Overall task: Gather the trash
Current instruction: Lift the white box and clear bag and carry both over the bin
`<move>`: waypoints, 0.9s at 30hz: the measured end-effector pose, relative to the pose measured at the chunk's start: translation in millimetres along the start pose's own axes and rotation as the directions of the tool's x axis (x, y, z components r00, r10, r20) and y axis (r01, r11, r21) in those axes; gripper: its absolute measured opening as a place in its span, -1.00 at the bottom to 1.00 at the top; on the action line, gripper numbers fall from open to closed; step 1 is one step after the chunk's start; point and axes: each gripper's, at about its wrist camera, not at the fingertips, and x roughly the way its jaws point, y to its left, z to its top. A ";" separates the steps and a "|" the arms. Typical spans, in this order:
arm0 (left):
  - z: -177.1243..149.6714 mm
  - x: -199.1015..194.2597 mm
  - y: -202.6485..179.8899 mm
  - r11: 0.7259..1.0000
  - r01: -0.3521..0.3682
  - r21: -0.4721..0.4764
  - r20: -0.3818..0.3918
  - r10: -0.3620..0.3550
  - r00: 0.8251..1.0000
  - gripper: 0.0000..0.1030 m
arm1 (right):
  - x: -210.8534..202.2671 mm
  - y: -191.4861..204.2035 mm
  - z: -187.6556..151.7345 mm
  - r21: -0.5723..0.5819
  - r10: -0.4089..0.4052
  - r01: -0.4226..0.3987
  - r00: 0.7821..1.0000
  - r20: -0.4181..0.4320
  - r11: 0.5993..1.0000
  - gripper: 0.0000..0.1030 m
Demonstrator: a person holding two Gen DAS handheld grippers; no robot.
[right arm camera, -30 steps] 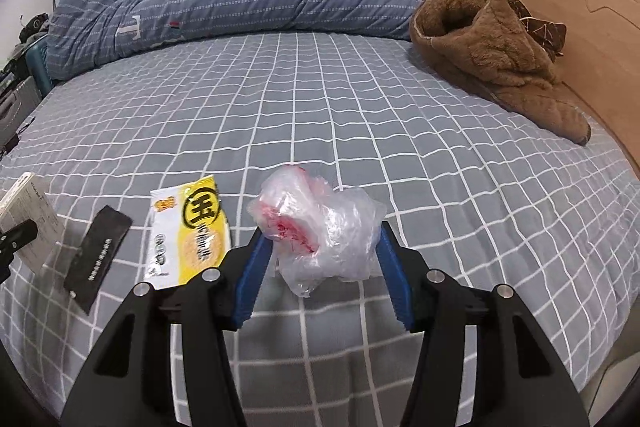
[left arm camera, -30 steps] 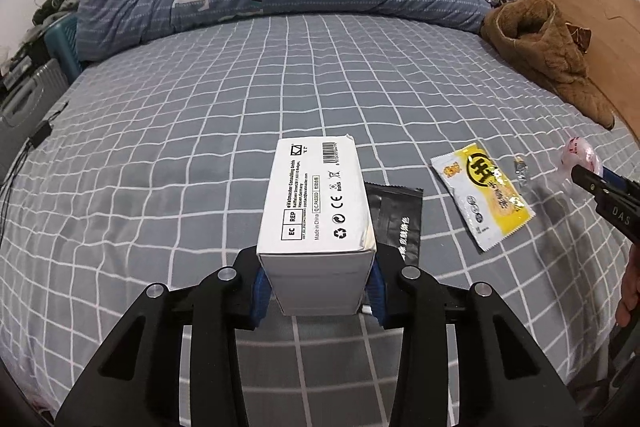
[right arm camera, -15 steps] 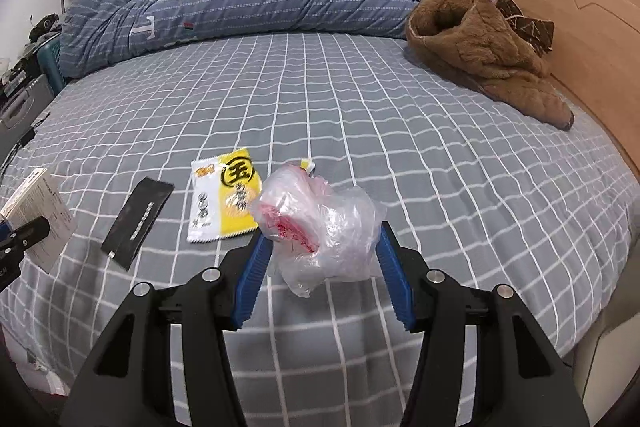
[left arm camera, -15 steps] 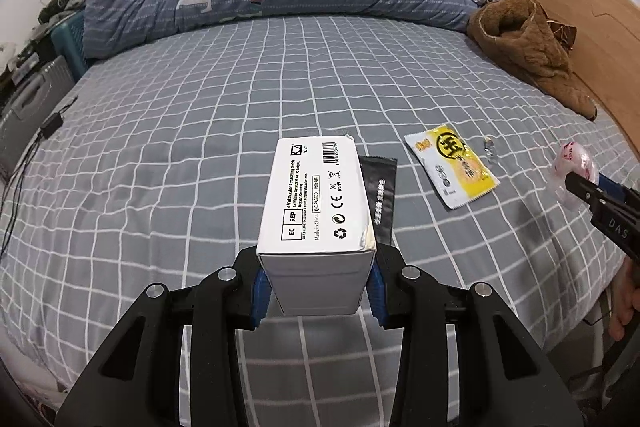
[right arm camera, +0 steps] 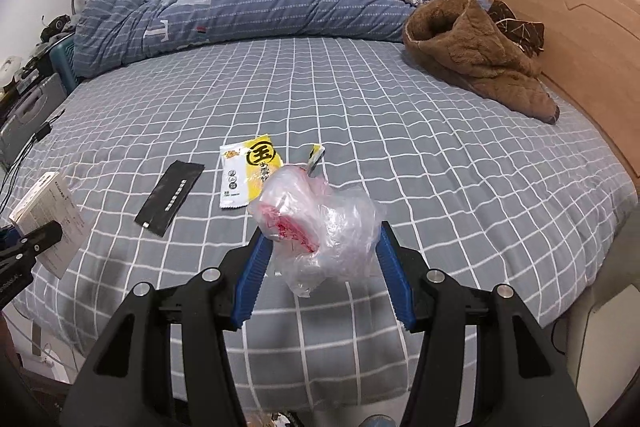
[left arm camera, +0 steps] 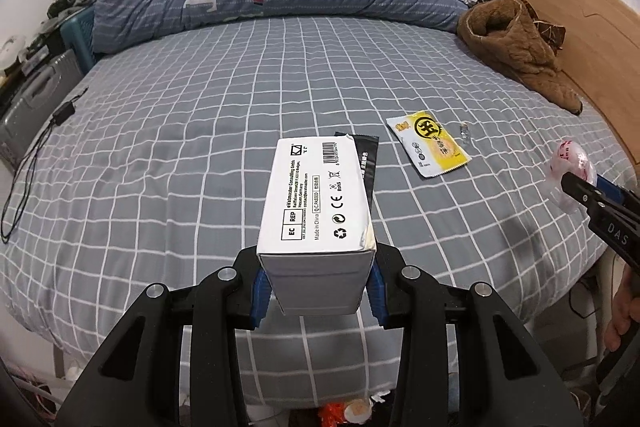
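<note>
Between the blue pads of the left gripper (left arm camera: 316, 291) a white carton (left arm camera: 316, 203) is pinched by its near end, its long axis running straight out ahead of the jaws and its far end hanging clear above the bed (left arm camera: 180, 131). The right gripper (right arm camera: 320, 275) has its jaws closed on a crumpled clear plastic bag (right arm camera: 316, 223) with red print, also lifted off the sheet. Both hands are full, so what matters for the coming move is where a bin lies (none shows plainly in either view, only some clutter on the floor below the near edge of the mattress). Three pieces remain on the checked sheet, well ahead of both grippers: a black sachet (right arm camera: 170, 193) with its long axis running near-to-far, a yellow snack packet (right arm camera: 248, 171) just to its right, and a small wrapper scrap (right arm camera: 315, 158) beyond that. I judge the sachet nearer the left hand, the scrap nearer the right.
</note>
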 end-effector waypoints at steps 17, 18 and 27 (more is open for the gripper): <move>-28.4 -45.4 -2.9 0.999 -0.003 -0.032 0.021 0.003 1.000 -0.27 | -53.0 11.3 -33.7 0.010 0.027 -0.027 1.000 0.000 1.000 0.00; -30.3 -48.2 -2.7 0.999 -0.004 -0.033 0.022 0.005 1.000 -0.27 | -55.4 12.0 -35.5 0.009 0.028 -0.028 1.000 0.000 1.000 0.00; -46.2 -69.6 -4.5 0.999 -0.003 -0.032 0.026 0.004 1.000 -0.27 | -75.8 23.8 -54.2 -0.008 0.040 -0.040 0.999 -0.003 0.999 0.00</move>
